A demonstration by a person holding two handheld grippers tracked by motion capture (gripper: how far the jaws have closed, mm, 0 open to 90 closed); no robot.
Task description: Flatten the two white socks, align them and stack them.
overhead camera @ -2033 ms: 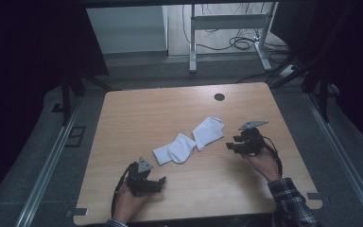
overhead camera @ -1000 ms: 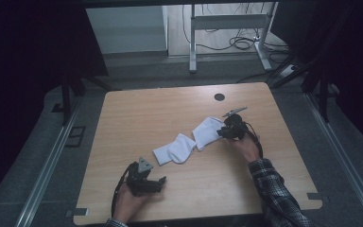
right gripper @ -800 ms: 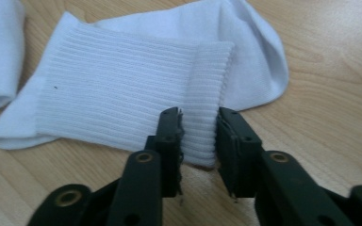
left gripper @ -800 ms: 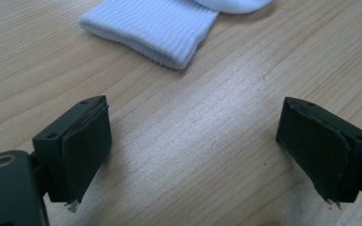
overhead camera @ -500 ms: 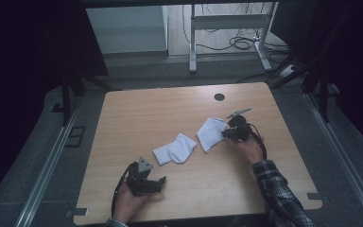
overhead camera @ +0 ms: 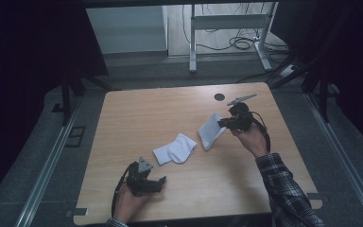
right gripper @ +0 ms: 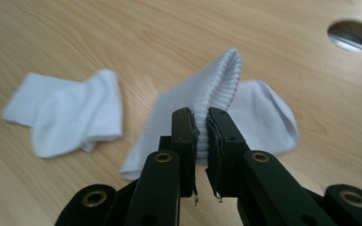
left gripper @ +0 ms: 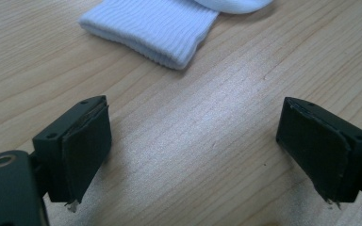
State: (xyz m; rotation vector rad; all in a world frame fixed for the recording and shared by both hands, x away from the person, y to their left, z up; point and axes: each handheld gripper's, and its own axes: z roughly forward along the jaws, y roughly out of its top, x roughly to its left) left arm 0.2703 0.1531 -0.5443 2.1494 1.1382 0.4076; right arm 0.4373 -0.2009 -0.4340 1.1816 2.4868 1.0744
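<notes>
Right tongs gripping one sock, left tongs idle and open.

My right gripper (overhead camera: 223,124) was clamped on the ribbed cuff of a white cotton sock (overhead camera: 211,130), lifting that edge off the light wooden table (overhead camera: 146,113). A second, folded white sock (overhead camera: 175,149) lay flat mid-table, just ahead of my left gripper (overhead camera: 158,181), whose jaws stood wide apart near the table's front edge.

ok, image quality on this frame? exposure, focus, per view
High view: table evenly lit, surroundings nearly black, slightly soft. Left gripper view: sharp wood grain, soft sheen between the open jaws, ribbed sock crisp. Right gripper view: jaws and pinched sock sharp, the other sock and table hole blurred.
</notes>
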